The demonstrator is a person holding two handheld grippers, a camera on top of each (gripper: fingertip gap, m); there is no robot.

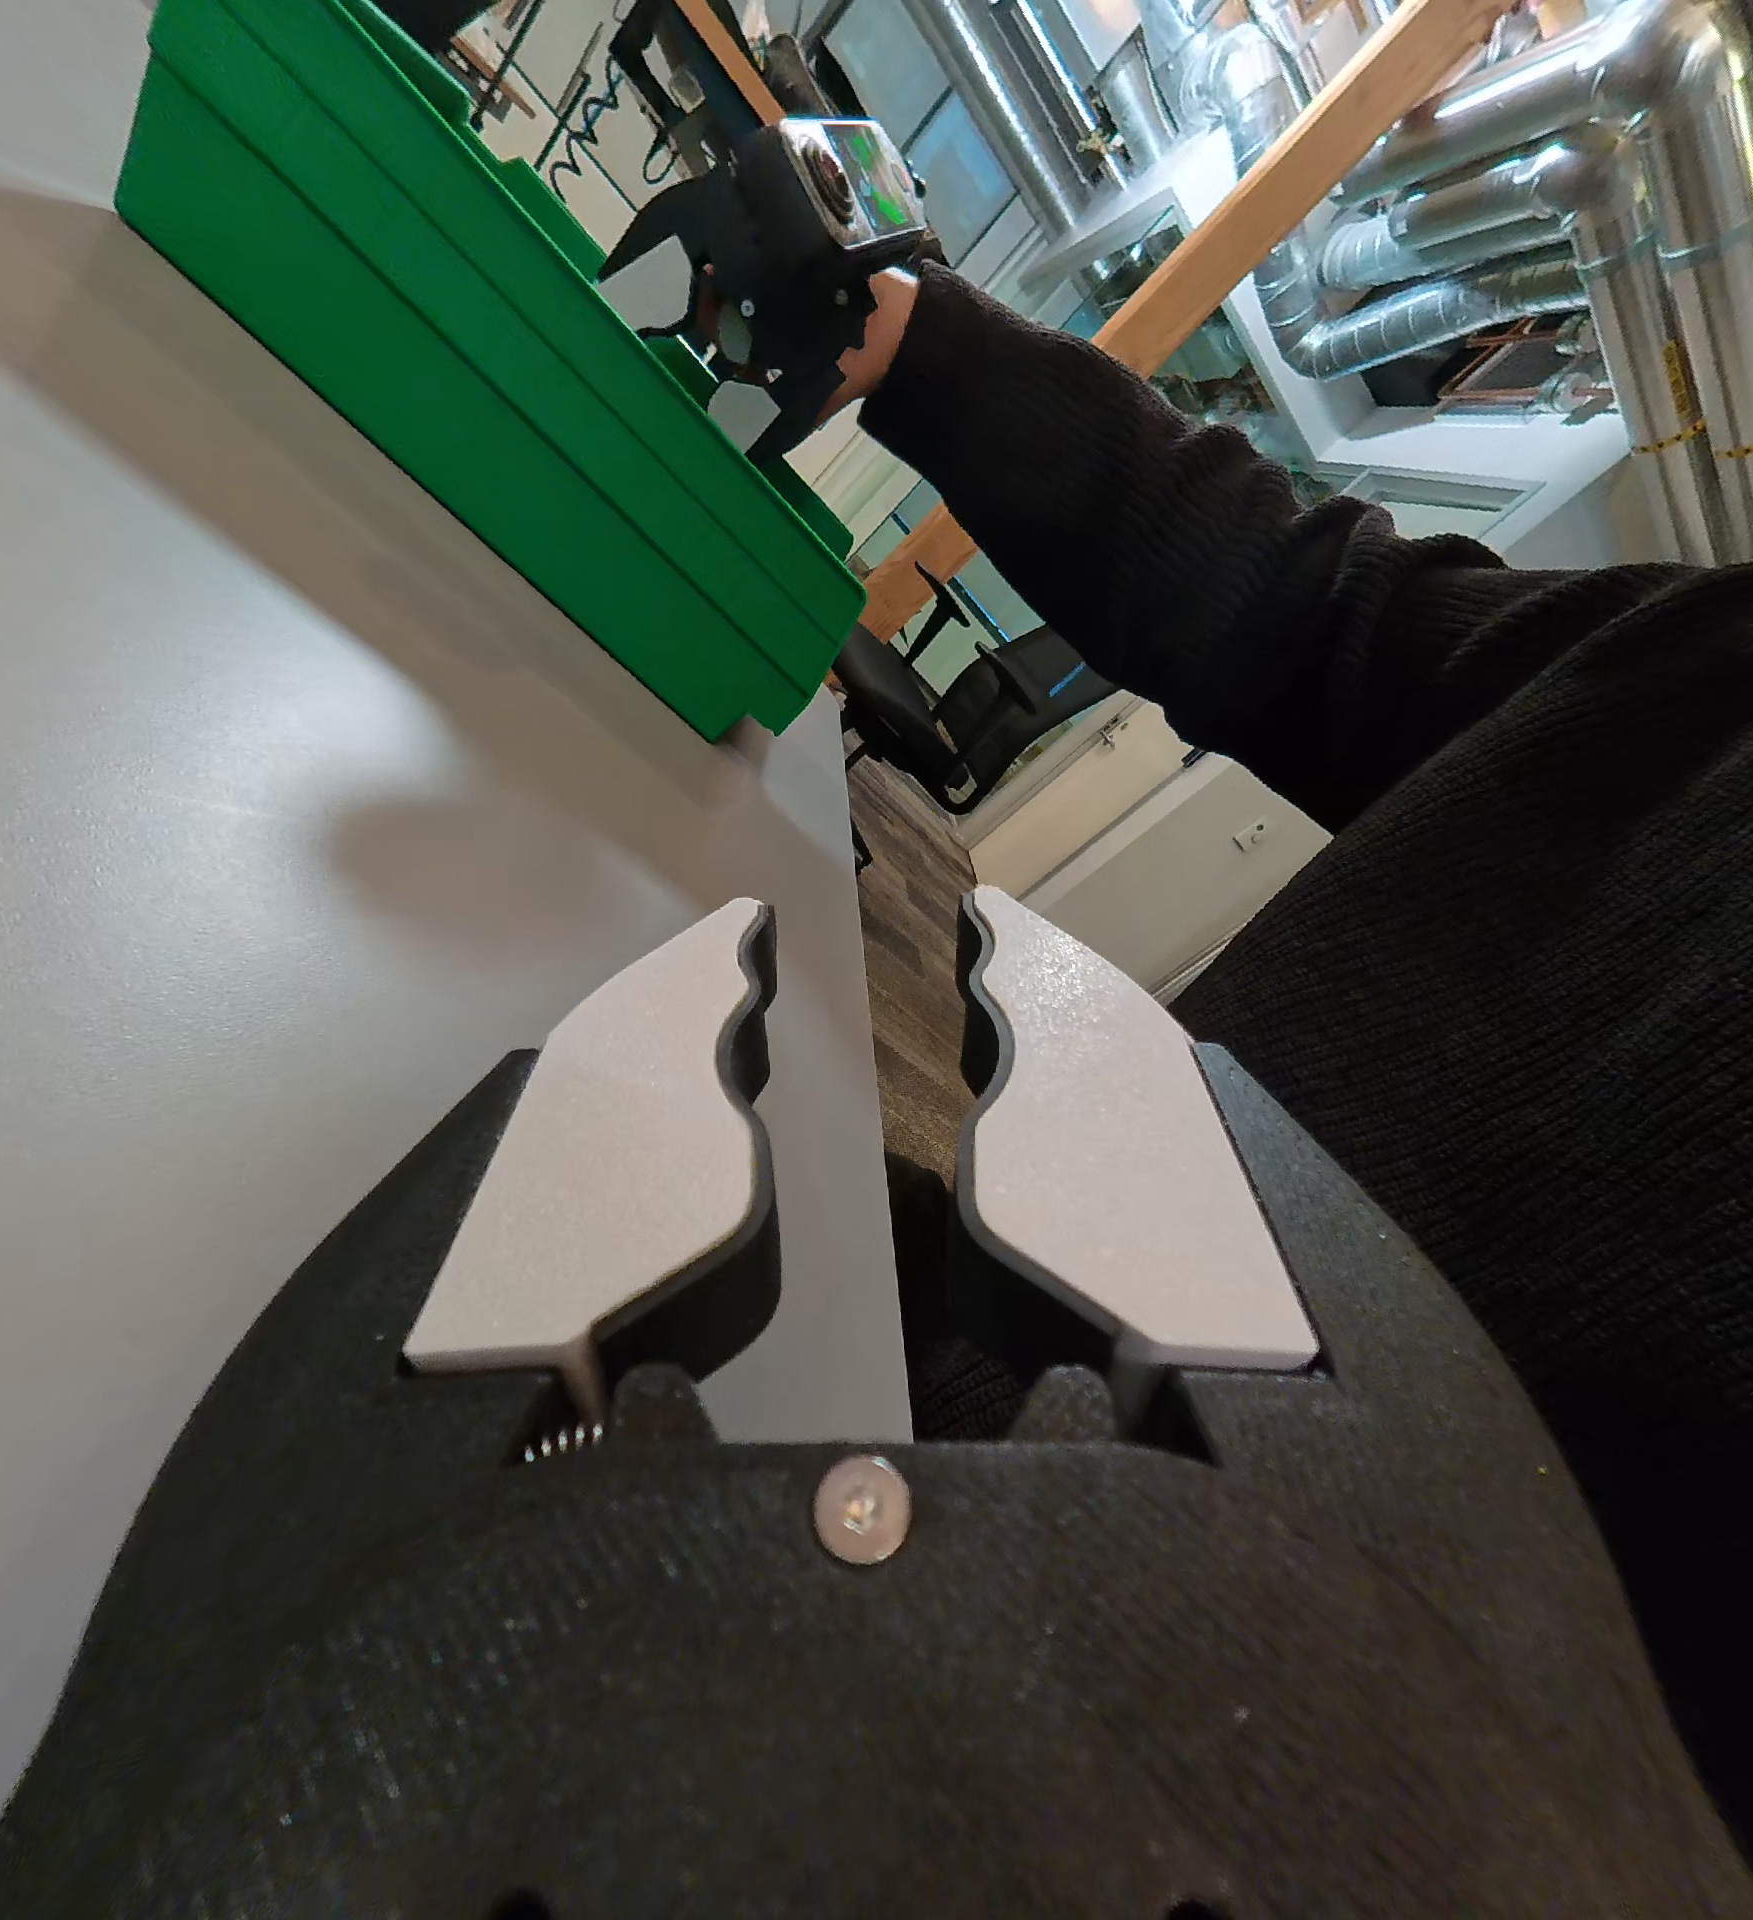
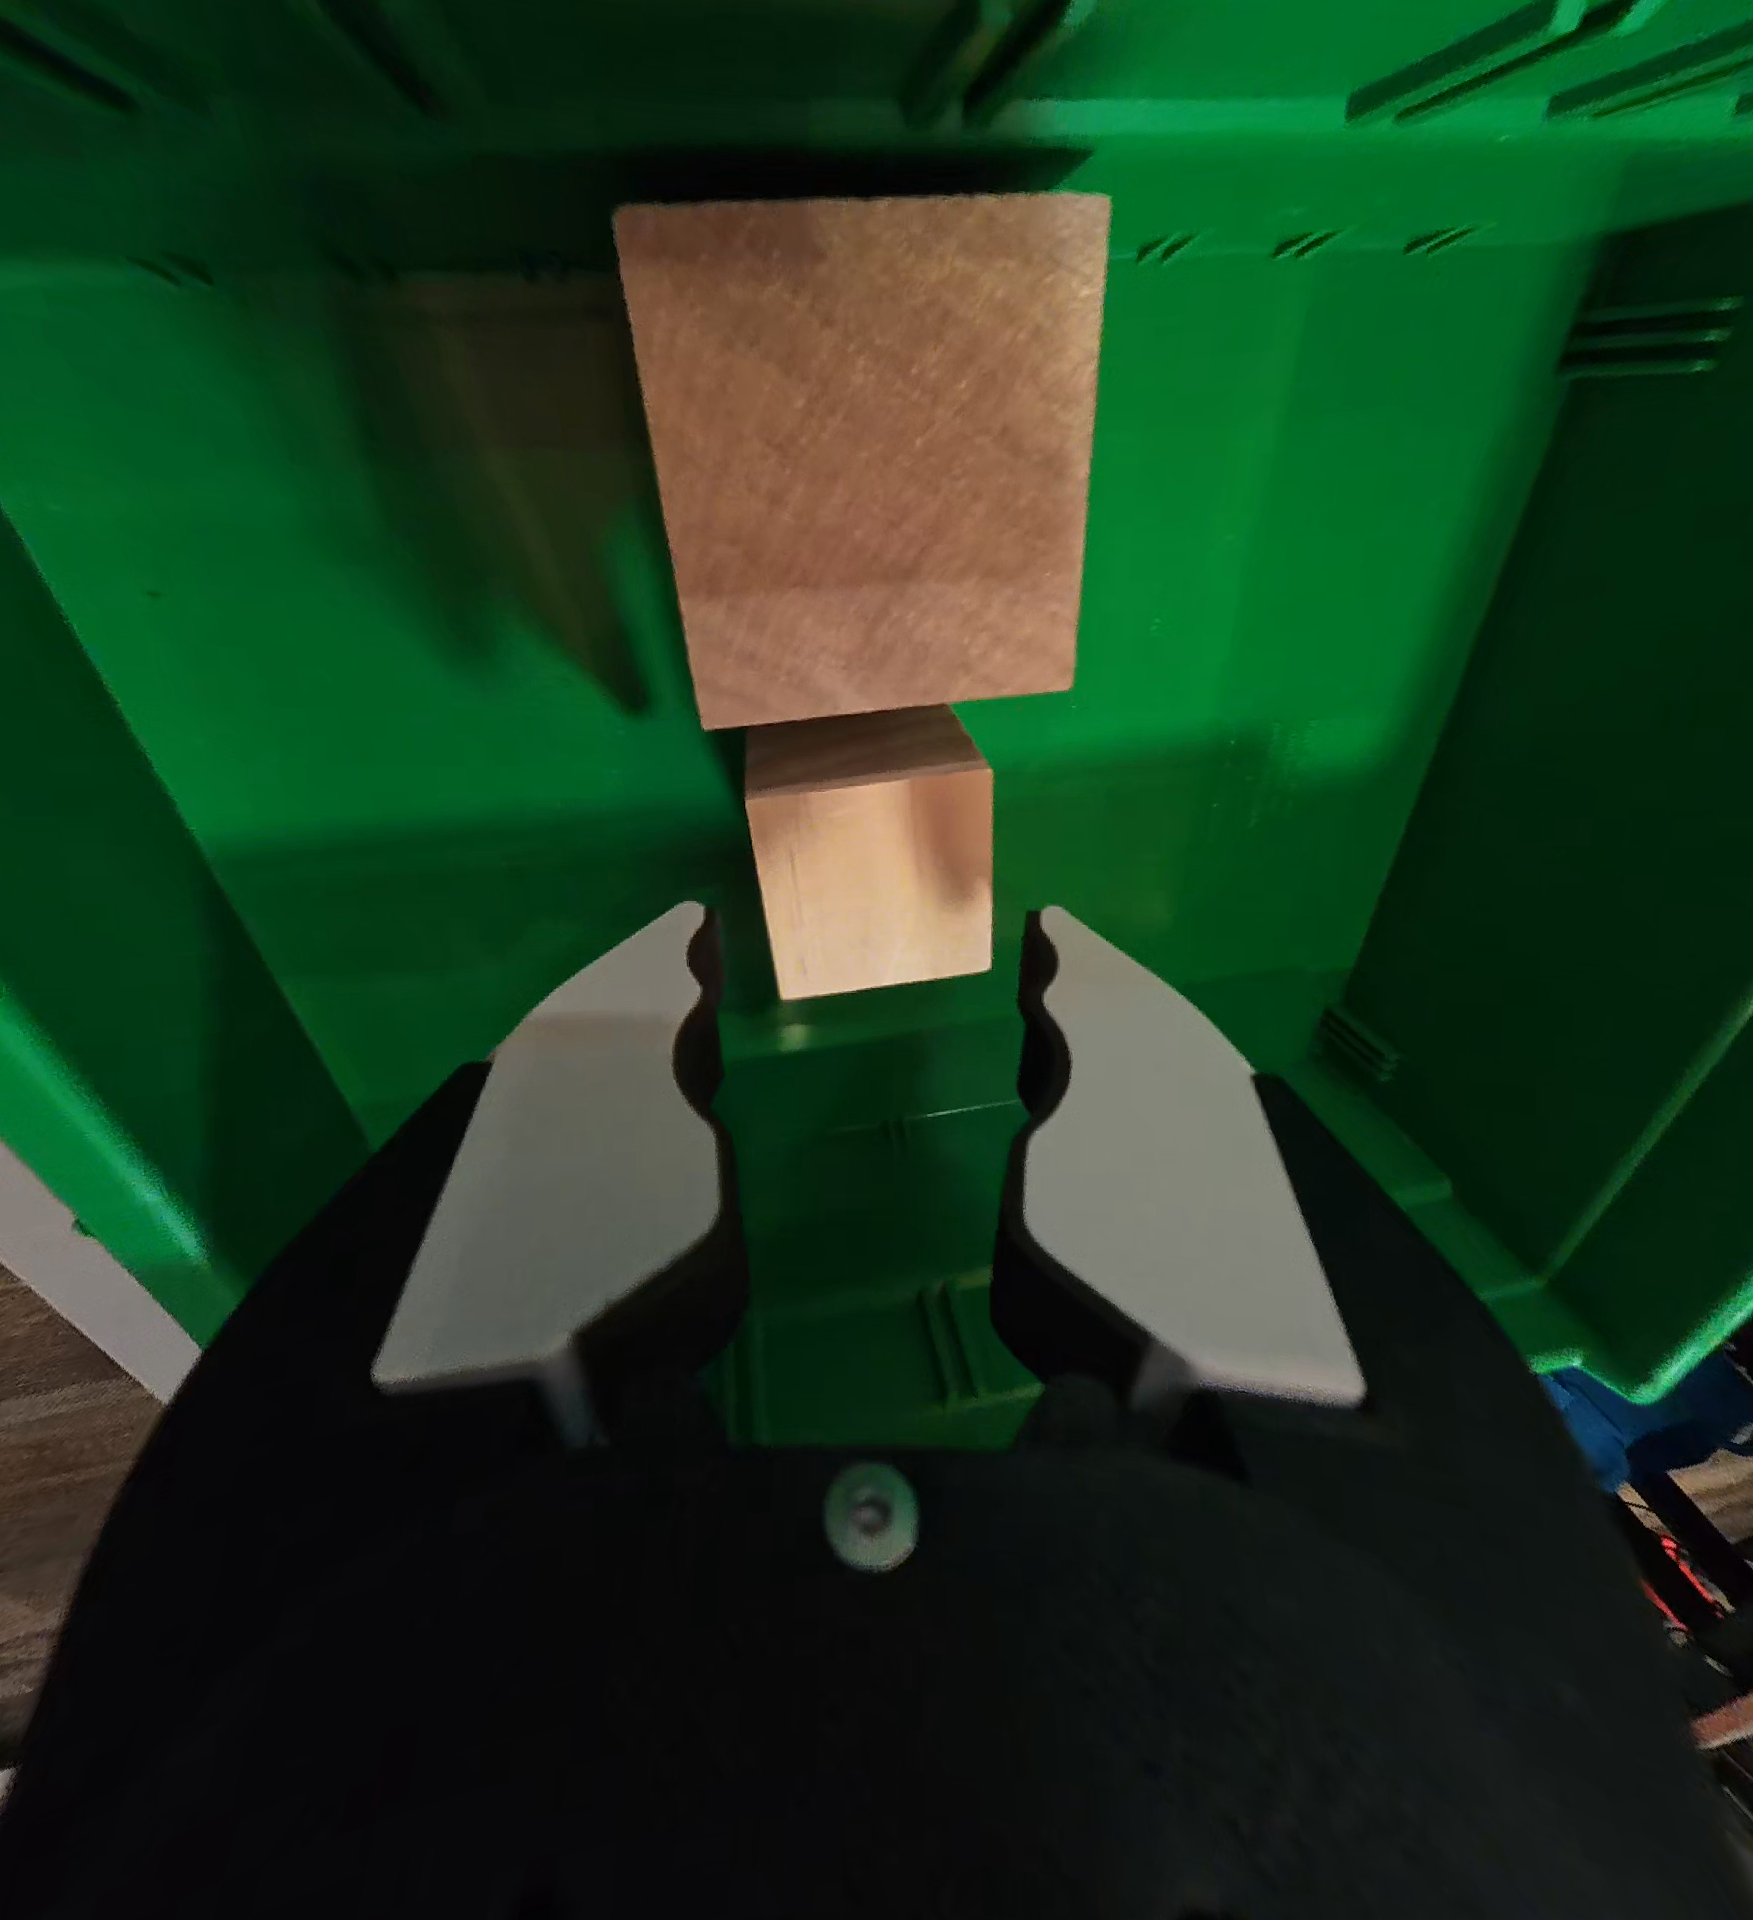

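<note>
— So, left gripper: where does it sit?
— At the desk edge, rolled on its side. Jaws spread, nothing between them; the desk's edge runs up through the gap. A black knit sleeve fills the right of the left wrist view.
— And what lies near it?
— A green crate stands farther along the desk, by the same edge. Beyond the desk: dark office chairs, patterned flooring, a wooden beam, silver ducts.
— Right gripper visible from there?
— Yes, the right gripper hangs over the crate's rim, a hand on its handle, a small camera mounted on top.
— Its own view?
— Right gripper points down into the green crate. Jaws spread, holding nothing. A small wooden cube sits just beyond the tips, roughly centred on the gap; contact with either tip, cannot tell, picture is blurred.
— Anything else in there?
— A larger wooden block, directly beyond the cube, overlapping its far edge in the picture; whether they touch, cannot tell. Both are inside the crate. Desk corner and wood-look floor show lower left.
</note>
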